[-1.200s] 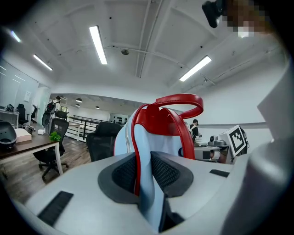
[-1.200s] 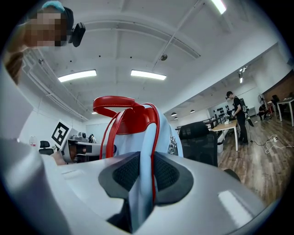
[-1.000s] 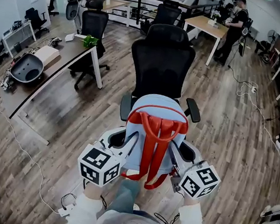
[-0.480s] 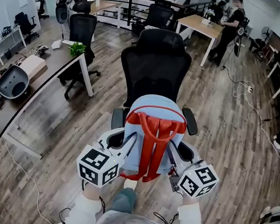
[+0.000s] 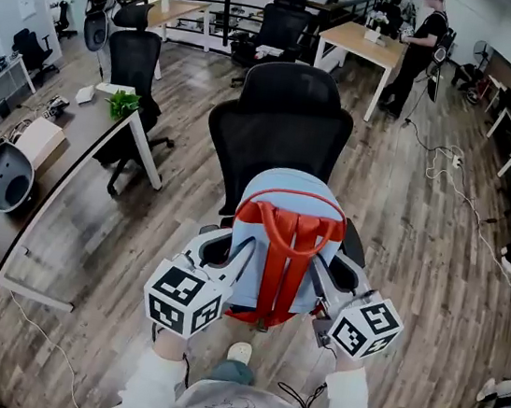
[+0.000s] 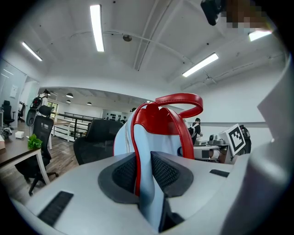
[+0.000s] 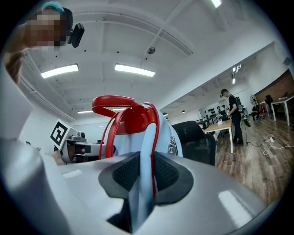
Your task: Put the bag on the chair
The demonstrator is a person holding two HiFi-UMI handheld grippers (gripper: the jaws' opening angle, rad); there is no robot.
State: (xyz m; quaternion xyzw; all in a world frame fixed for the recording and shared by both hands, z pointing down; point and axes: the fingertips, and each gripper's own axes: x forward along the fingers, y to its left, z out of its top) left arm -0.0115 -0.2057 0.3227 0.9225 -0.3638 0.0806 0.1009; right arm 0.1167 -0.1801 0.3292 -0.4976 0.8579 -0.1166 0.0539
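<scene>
A light blue backpack (image 5: pixel 290 215) with red straps and a red top handle hangs in the air in front of me. My left gripper (image 5: pixel 236 263) is shut on its left side, the fabric pinched between the dark pads (image 6: pixel 124 172). My right gripper (image 5: pixel 320 281) is shut on its right side, blue fabric and a red edge pressed between its pads (image 7: pixel 167 173). The bag (image 6: pixel 151 133) (image 7: pixel 138 133) rises upright above both jaws. Just beyond it stands a black mesh office chair (image 5: pixel 279 140), backrest facing me. The bag covers most of the chair's seat; one armrest (image 5: pixel 355 245) shows at the right.
A long desk (image 5: pixel 62 171) with a plant and another black chair (image 5: pixel 134 63) stand to the left. A wooden table (image 5: pixel 358 43) and a standing person (image 5: pixel 418 42) are at the far right. Cables lie on the wooden floor at both sides. My shoe (image 5: pixel 239 351) shows below the bag.
The chair has come nearer and now sits right behind the bag, hiding more of its seat. Both grippers hold the bag as before.
</scene>
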